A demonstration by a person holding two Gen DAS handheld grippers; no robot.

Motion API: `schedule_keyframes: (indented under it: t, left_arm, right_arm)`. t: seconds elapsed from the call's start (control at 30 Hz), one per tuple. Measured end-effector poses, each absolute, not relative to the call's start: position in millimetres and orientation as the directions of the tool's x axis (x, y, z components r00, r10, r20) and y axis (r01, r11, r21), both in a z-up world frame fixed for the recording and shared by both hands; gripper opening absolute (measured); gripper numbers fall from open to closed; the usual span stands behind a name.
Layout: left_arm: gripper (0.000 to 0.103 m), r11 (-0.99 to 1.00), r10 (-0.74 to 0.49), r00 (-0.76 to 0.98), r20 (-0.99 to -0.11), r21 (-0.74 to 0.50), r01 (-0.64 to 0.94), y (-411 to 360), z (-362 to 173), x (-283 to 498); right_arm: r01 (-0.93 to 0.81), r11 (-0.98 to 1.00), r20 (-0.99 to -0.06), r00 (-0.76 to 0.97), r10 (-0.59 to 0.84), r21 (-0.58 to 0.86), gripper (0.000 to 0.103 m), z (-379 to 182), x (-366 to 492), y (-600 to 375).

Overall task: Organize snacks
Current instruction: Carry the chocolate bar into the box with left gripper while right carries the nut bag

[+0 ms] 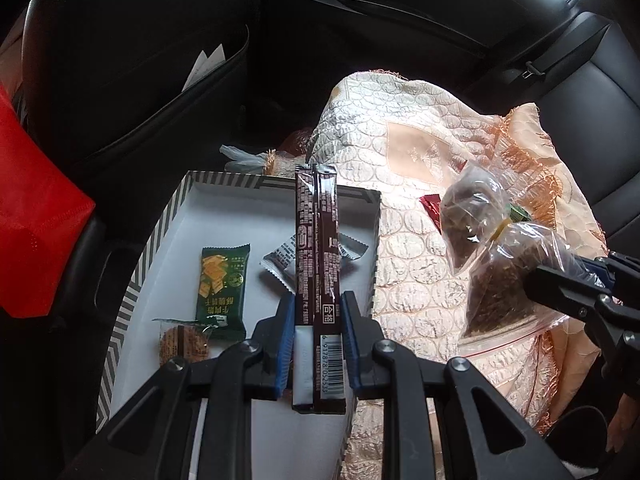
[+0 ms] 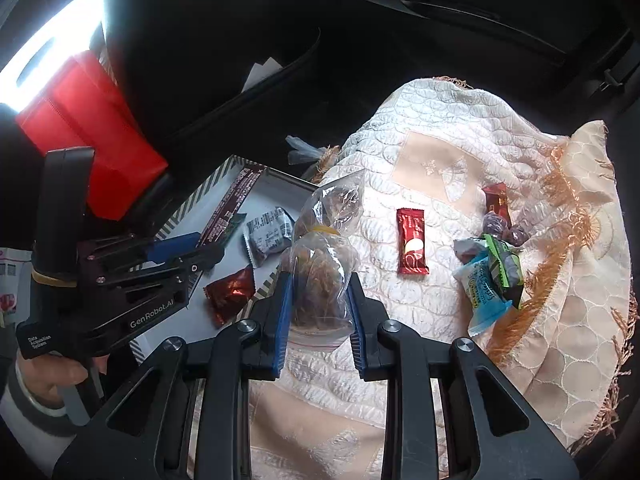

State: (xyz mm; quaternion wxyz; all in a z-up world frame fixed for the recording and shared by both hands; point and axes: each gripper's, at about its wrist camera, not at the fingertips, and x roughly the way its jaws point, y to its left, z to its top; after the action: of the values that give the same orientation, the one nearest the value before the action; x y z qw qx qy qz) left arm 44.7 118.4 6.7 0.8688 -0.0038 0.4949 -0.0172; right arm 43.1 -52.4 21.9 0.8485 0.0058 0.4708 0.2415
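Note:
My left gripper [image 1: 316, 312] is shut on a long brown stick packet [image 1: 318, 248] and holds it over the white striped-rim box [image 1: 168, 216]. In the box lie a green cracker packet [image 1: 222, 284], a grey packet [image 1: 280, 260] and a small biscuit [image 1: 182, 344]. My right gripper [image 2: 320, 292] is shut on a clear plastic bag of brown snack [image 2: 320, 272] over the cream quilted cloth [image 2: 420, 152]. On the cloth lie a red wafer bar [image 2: 412, 240], a second red bar [image 2: 496, 200] and a pile of small sweets [image 2: 492, 272].
I am on a car back seat. A red bag [image 1: 36, 216] stands left of the box. The dark front seatback with a paper-filled pocket [image 1: 208, 64] is ahead. A red foil packet [image 2: 232, 292] lies in the box. The left gripper [image 2: 172, 256] shows in the right wrist view.

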Motion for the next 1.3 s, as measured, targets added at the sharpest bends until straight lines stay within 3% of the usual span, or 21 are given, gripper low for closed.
schedule_keyframes:
  t: [1.3]
  left_arm:
    - [0.025,0.987,0.075,0.414,-0.907,0.009,-0.16,209,-47,69]
  right_arm:
    - [-0.483,0.828,-0.846,0.279,0.455,0.286,0.025,-38,85,63]
